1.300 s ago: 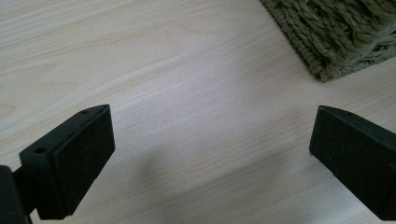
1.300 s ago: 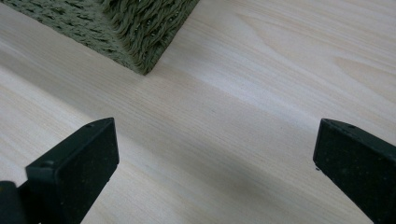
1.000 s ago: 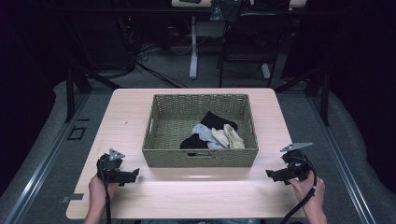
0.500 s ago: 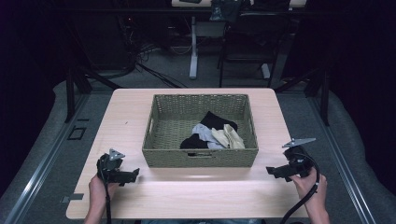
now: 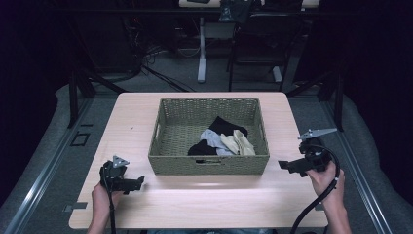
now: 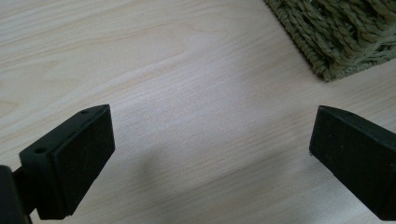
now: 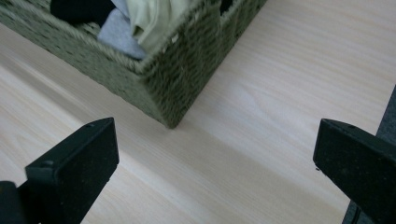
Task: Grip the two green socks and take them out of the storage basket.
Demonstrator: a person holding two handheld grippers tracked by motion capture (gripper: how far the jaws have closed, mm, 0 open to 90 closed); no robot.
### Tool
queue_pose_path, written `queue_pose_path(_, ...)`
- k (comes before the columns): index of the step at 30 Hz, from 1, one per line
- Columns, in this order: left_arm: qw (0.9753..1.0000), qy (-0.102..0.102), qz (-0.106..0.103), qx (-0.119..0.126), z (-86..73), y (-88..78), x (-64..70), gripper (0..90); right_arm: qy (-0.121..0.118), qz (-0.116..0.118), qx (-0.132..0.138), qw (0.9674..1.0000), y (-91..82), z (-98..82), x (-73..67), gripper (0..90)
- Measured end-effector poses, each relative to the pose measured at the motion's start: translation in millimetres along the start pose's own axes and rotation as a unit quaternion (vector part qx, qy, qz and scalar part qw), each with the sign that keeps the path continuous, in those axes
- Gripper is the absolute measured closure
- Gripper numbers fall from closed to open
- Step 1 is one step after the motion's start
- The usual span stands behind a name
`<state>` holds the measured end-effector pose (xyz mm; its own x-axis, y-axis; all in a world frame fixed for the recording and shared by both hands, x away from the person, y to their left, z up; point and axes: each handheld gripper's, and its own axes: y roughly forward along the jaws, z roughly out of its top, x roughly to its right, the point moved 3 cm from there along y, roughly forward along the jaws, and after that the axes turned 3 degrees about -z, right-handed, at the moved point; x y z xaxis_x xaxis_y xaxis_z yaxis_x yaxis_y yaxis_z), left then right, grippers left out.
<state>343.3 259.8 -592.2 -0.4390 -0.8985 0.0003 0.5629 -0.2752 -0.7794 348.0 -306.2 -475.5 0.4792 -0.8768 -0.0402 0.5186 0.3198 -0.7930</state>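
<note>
While the left gripper rests low on the bench, the right gripper has lifted toward the basket holding the socks. Left gripper view: fingers spread, empty. Right gripper view: fingers released, the basket's corner just ahead; a reach seems to be starting.

Table brightly lit from above, surroundings dark; gripper views soft, slightly blurred.

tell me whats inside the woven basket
The basket holds a small heap of clothes toward its near right side: a black piece, a grey one and a cream one. Whatever lies beneath the heap is covered.
</note>
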Motion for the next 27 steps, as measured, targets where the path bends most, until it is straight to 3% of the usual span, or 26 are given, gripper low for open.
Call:
queue_pose_path(6, 1.0, -0.002, -0.001, 0.002, 0.0, 0.3, 1.0, 0.2, -0.022, -0.005, 0.0, 0.9997, -6.6, 20.2, -5.4, 0.0)
queue_pose_path(15, 1.0, -0.001, -0.002, 0.001, 0.2, 0.9, 0.7, 0.2, -0.054, 0.013, -0.012, 0.9984, -6.3, 57.6, -19.4, 0.0)
queue_pose_path(23, 1.0, 0.0, -0.002, 0.0, 0.2, 1.0, 0.7, 0.2, -0.079, 0.027, -0.027, 0.9962, 5.9, 90.4, -32.6, 0.0)
queue_pose_path(27, 1.0, -0.001, -0.002, 0.001, 0.2, 1.0, 0.6, 0.2, -0.095, 0.031, -0.04, 0.9942, 20.7, 110.0, -41.8, 0.0)
